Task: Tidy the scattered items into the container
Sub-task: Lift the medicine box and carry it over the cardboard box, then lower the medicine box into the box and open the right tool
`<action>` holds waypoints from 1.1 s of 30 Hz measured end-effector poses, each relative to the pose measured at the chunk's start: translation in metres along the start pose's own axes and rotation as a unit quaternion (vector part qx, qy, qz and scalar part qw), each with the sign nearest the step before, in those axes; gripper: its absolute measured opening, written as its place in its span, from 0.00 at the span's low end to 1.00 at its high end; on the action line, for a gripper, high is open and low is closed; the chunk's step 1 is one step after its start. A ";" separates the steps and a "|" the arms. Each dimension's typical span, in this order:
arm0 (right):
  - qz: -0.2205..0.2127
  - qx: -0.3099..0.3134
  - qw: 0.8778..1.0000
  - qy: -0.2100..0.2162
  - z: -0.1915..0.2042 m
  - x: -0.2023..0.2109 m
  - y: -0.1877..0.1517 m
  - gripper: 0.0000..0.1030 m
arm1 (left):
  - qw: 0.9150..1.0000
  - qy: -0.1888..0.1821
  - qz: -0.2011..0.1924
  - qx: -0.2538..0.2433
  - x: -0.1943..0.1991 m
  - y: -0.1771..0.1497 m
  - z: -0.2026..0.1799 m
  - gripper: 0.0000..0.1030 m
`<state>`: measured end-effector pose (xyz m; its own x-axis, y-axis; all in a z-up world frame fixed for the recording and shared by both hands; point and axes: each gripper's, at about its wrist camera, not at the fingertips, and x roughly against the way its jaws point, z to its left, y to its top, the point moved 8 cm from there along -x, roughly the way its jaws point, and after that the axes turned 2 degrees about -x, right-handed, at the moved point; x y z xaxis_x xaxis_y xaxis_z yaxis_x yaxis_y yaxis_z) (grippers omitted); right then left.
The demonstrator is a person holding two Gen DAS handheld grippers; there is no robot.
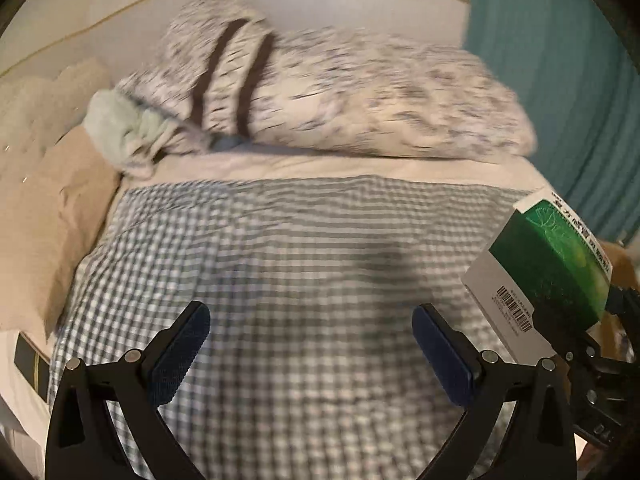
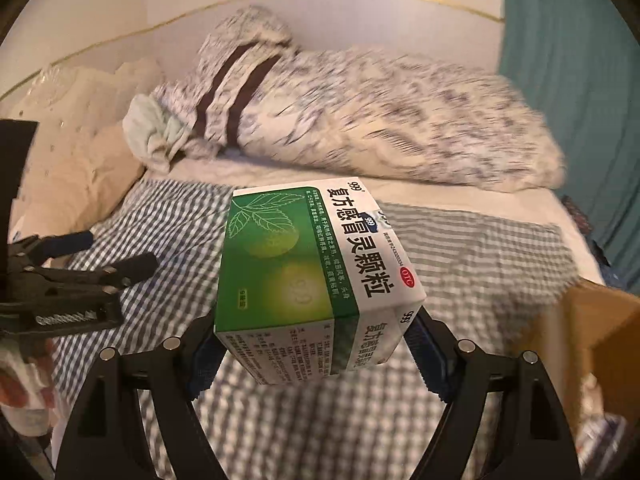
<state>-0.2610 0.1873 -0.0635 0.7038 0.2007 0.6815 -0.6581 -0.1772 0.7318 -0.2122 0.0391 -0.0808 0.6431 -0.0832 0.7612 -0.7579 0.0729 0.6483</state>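
Between the blue pads of the right claw (image 2: 316, 356) sits a green and white medicine box (image 2: 316, 272), clamped by its lower end and tilted, its printed face turned up toward the camera. That box hangs in the air above the bed, clear of the cover. From the left wrist view the same box (image 1: 548, 264) shows at the right edge, barcode side facing in, with the right claw's black frame under it.

Left of it, the left claw (image 1: 312, 344) stands wide apart with nothing between its pads (image 1: 182, 352); only the bedding shows through the gap. In the right wrist view it reaches in from the left edge (image 2: 120, 252), with a person's fingers blurred below it.

Under both lies a blue and white checked cover (image 1: 280, 264) spread over the bed. Farther back a rumpled speckled duvet (image 1: 360, 100) with two dark stripes is heaped across, beige pillows (image 1: 52, 184) to its left. A teal curtain (image 1: 560, 80) hangs on the right, and a brown cardboard box (image 2: 604, 340) stands at the bed's right side.
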 end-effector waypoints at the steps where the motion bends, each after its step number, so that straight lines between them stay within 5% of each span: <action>1: -0.005 -0.006 1.000 -0.008 -0.010 0.014 -0.003 0.78 | 1.000 -0.009 -0.003 -0.010 0.008 -0.002 -0.017 1.00; 12: -0.044 -0.100 0.990 -0.090 -0.147 0.145 -0.055 0.78 | 0.990 -0.088 -0.029 -0.104 0.071 -0.025 -0.196 1.00; 19: -0.043 -0.160 0.979 -0.121 -0.226 0.180 -0.094 0.78 | 0.983 -0.110 -0.020 -0.147 0.073 -0.048 -0.279 1.00; 29: -0.031 -0.218 0.971 -0.098 -0.267 0.148 -0.115 0.81 | 0.991 -0.080 -0.007 -0.108 0.050 -0.056 -0.283 1.00; 31: -0.019 -0.215 0.971 -0.099 -0.269 0.139 -0.115 0.96 | 0.993 -0.074 -0.006 -0.096 0.046 -0.053 -0.275 1.00; 33: -0.005 -0.207 0.970 -0.131 -0.271 0.131 -0.116 1.00 | 0.994 -0.067 -0.006 -0.086 0.043 -0.053 -0.265 1.00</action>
<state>-0.1650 0.4948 -0.0610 0.7187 -0.0616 0.6926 -0.6639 0.2355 0.7098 -0.1151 0.2947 -0.0779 0.6231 -0.2159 0.7518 -0.7126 0.2397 0.6594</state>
